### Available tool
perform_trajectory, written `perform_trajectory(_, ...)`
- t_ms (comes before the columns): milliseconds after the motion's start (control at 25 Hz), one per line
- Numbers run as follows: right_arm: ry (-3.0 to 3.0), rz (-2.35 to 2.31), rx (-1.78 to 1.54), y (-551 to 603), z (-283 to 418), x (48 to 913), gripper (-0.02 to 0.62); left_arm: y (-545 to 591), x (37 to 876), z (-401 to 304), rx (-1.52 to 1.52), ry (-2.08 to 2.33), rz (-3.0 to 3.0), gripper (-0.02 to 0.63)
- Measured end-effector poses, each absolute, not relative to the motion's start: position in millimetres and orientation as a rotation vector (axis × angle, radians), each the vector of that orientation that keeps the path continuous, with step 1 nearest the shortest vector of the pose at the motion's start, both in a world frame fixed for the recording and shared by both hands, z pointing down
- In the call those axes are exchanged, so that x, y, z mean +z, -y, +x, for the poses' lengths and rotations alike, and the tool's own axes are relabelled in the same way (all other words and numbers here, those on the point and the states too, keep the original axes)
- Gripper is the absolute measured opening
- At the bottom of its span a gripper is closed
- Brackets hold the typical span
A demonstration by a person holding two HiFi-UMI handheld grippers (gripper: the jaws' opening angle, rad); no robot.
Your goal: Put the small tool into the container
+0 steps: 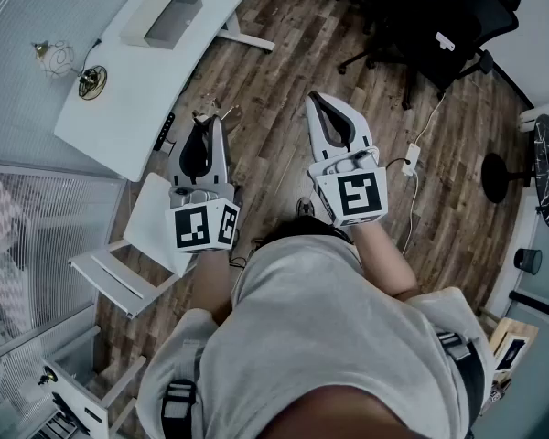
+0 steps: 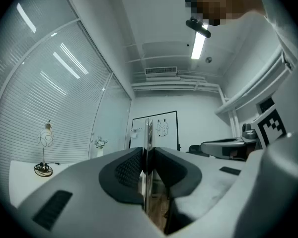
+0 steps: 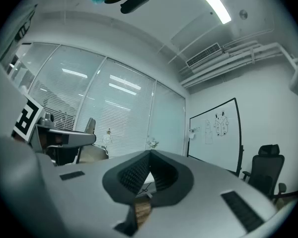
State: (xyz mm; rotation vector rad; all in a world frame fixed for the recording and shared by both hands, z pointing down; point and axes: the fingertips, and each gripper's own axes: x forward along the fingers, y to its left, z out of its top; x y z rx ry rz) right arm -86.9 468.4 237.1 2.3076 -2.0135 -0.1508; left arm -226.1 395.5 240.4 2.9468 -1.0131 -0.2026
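My left gripper (image 1: 207, 123) is held out over the wooden floor, near the corner of the white desk. In the left gripper view its pads are closed on a thin shiny metal tool (image 2: 148, 133) that stands upright between them and sticks out past the tips. In the head view the small tool (image 1: 210, 111) shows only as a glint at the jaw tips. My right gripper (image 1: 321, 100) is held level beside it, jaws together at the tips (image 3: 150, 155) with nothing between them. A flat grey box (image 1: 171, 20) lies on the desk; I cannot tell whether it is the container.
The white desk (image 1: 128, 99) is at the upper left, with a small wire lamp (image 1: 90, 80) on it. A white chair (image 1: 133, 245) stands below the left gripper. Black office chairs (image 1: 439, 26) are at the upper right. A power strip (image 1: 410, 159) lies on the floor.
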Motion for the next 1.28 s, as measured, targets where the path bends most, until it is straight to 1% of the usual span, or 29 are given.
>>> perform_trajectory(360,2.113,2.237,-0.135,-468,-53,249,0.026,-403,246,-191,-0.185,1.078,2.926,0.089)
perform_trajectory(600,2.190,2.185,-0.056,-466,-25,277,0.026,-403,262,-169,-0.152,1.123,2.873,0.089)
perform_trajectory(760,2.242,2.131,0.013,-446,-29,298,0.026,-385,276,-174,-0.100,1.158,2.835,0.091)
perform_trajectory(1080,2.236,2.070,0.074,-378,-18,314,0.026,-316,290,-151,-0.057,1.126,2.823,0.089)
perform_trajectory(1280,2.226,2.043,0.074,-310,-13,319,0.026,-249,298,-140,-0.074,1.083,2.825,0.089)
